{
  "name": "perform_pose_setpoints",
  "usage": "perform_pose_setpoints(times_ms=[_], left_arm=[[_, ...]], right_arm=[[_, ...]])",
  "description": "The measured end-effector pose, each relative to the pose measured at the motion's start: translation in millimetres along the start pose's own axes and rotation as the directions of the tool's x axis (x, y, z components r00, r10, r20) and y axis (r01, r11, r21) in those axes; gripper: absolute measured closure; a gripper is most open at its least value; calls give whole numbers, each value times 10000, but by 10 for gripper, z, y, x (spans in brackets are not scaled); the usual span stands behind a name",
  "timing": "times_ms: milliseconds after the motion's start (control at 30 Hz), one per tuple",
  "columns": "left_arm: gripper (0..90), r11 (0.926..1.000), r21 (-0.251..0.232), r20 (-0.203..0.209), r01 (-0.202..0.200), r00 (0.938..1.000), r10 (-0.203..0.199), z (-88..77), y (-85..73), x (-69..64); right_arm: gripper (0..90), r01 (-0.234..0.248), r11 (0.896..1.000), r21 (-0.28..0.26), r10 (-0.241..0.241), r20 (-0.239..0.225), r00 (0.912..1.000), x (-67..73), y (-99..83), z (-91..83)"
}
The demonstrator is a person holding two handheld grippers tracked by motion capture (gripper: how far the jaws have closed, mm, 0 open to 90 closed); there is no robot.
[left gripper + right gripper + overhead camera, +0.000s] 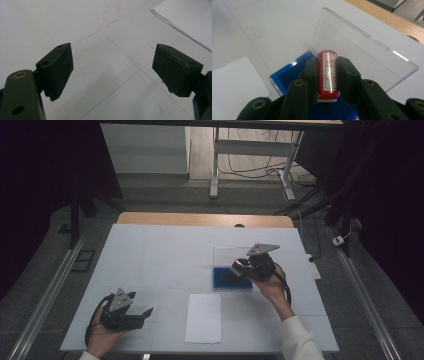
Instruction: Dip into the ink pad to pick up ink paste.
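Red, the cylindrical stamp point(327, 75) sits clenched in the right gripper point(327, 80), just above the blue ink pad point(289, 72) with its clear lid point(362, 50) open behind. The left gripper point(112, 72), jaws spread and empty, rests well apart, with the white paper point(204, 317) lying between the two.

A red cylindrical stamp point(327, 73) with a white label is hanging above the blue ink pad point(231, 279), which is lying near the table's right edge, its clear lid point(362, 52) open.
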State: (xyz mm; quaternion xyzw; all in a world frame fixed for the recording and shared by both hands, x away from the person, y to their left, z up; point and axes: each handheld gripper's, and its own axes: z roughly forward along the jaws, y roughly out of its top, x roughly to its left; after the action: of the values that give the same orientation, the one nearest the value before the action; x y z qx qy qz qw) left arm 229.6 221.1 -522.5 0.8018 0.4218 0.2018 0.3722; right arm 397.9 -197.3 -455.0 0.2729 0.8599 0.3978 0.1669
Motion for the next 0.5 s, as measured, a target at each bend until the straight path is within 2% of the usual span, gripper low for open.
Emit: perform_pose_setpoints(times_ms=[167,500], left_arm=[[174,10000,-22,11,-30,10000,30,5,6,0],[174,10000,-86,39,-47,10000,48,-1,4,0]], right_arm=[[708,-10,9997,-243,7,-126,9999,14,21,-107],[708,50,9996,-296,-59,-327,9994,43,25,-138]])
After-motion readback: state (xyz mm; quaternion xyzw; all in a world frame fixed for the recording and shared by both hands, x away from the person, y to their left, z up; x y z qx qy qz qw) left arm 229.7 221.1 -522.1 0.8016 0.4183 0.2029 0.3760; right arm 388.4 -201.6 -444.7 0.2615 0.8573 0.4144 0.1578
